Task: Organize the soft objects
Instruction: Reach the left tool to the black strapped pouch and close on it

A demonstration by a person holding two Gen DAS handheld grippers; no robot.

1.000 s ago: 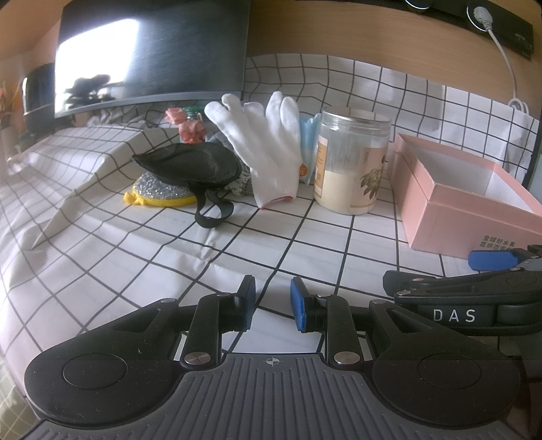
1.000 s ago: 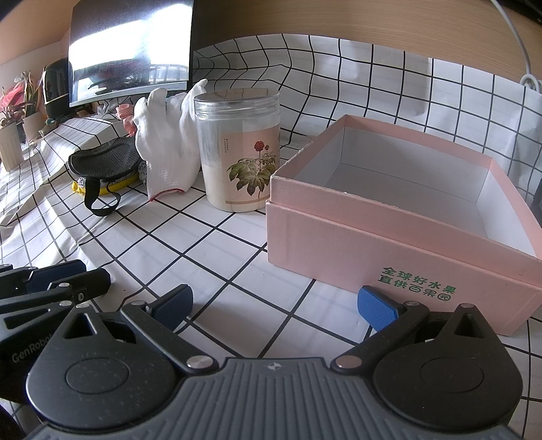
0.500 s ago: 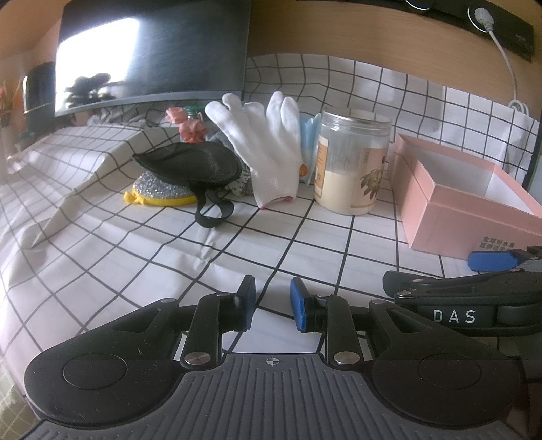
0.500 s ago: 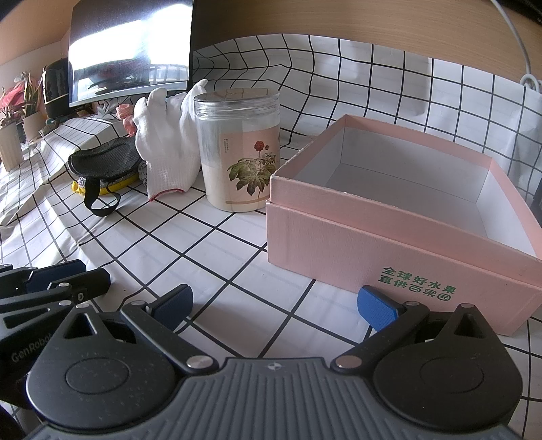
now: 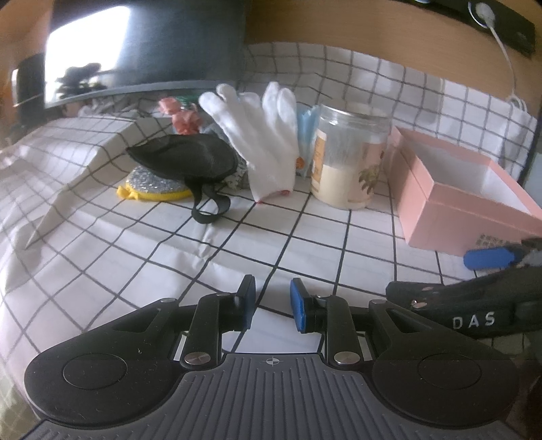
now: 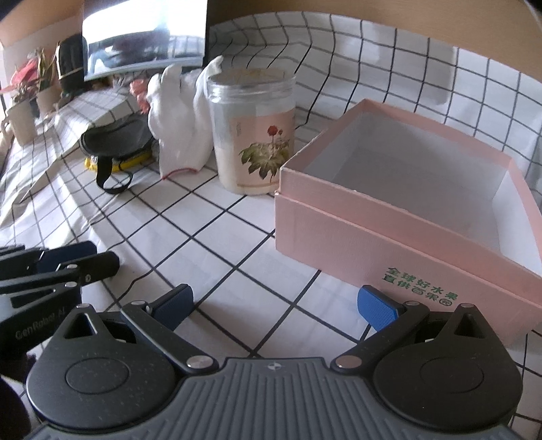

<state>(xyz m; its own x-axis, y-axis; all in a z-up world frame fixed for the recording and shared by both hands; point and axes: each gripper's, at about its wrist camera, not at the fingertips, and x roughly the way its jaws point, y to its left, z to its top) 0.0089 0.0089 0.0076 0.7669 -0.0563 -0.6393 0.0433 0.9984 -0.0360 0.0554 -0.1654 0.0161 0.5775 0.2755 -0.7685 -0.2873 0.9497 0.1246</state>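
A: Glove, white knitted cotton, stands upright, leaning against the clear plastic jar with a floral label; its cuff touches the black-gridded white tablecloth.

B: Left of it: a black mesh eye mask with a looped strap lies over a yellow-rimmed silver scouring pad. Something light blue shows between glove and jar; the blur leaves its nature uncertain.

A: Container: an open pink cardboard box with a white interior sits just right of the jar, nothing inside it that can be seen.

B: Tools: the left gripper hangs over bare cloth in front of the soft items, its blue pads a narrow gap apart with nothing between them.

A: The right gripper has its jaws spread wide, also holding nothing, just before the box's near wall. Both grippers are well apart from the glove.

B: Background: a dark monitor and a wooden wall panel.
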